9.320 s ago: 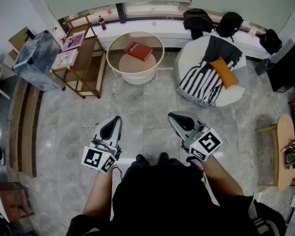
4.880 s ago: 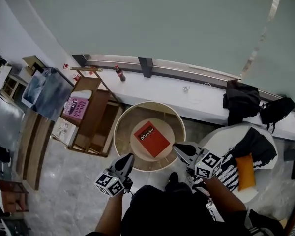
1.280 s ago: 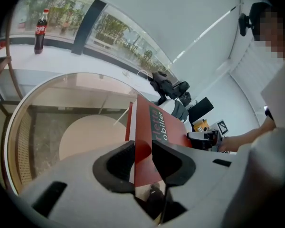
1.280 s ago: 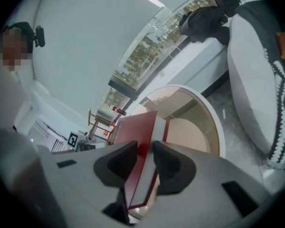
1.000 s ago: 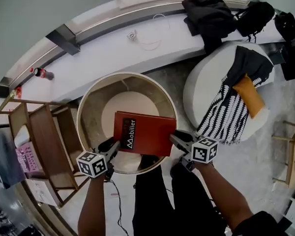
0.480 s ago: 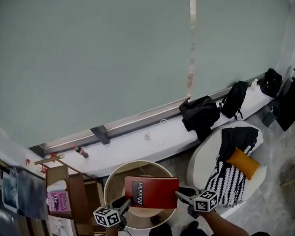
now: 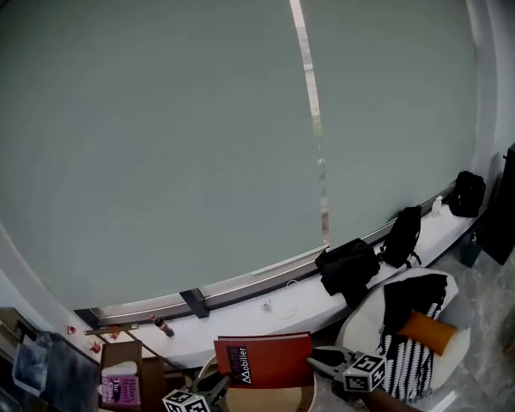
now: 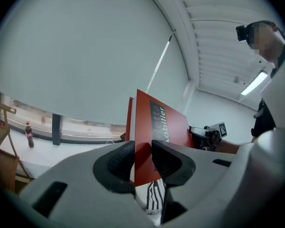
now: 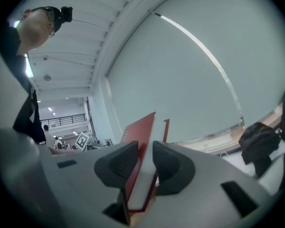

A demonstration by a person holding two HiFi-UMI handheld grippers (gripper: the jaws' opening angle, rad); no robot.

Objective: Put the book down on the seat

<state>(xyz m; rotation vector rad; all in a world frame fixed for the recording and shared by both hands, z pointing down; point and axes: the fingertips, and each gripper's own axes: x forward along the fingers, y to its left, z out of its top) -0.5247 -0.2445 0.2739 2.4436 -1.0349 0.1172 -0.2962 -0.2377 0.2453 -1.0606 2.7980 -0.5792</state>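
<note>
The red book [image 7: 264, 360] hangs in the air between my two grippers, cover facing up, at the bottom of the head view. My left gripper [image 7: 213, 387] is shut on its left edge and my right gripper [image 7: 322, 360] on its right edge. In the left gripper view the pads of the left gripper [image 8: 143, 148] press on the book [image 8: 161, 122]. In the right gripper view the right gripper [image 9: 146, 153] has just been closing its jaws, with the book [image 9: 140, 127] pinched between them. The round white seat [image 7: 365, 320], with a striped blanket [image 7: 403, 350] and an orange cushion [image 7: 429, 331], stands to the right.
The round table [image 7: 305, 397] is under the book. A wooden shelf [image 7: 120, 384] stands at the left. A bottle [image 7: 163, 326] and black bags [image 7: 348, 267] rest on the window sill below a large grey blind. A dark cabinet [image 7: 511, 200] is at the far right.
Both grippers have risen with the book gripped between them, off the round table. The head view has tilted up, so the blind now fills most of it.
</note>
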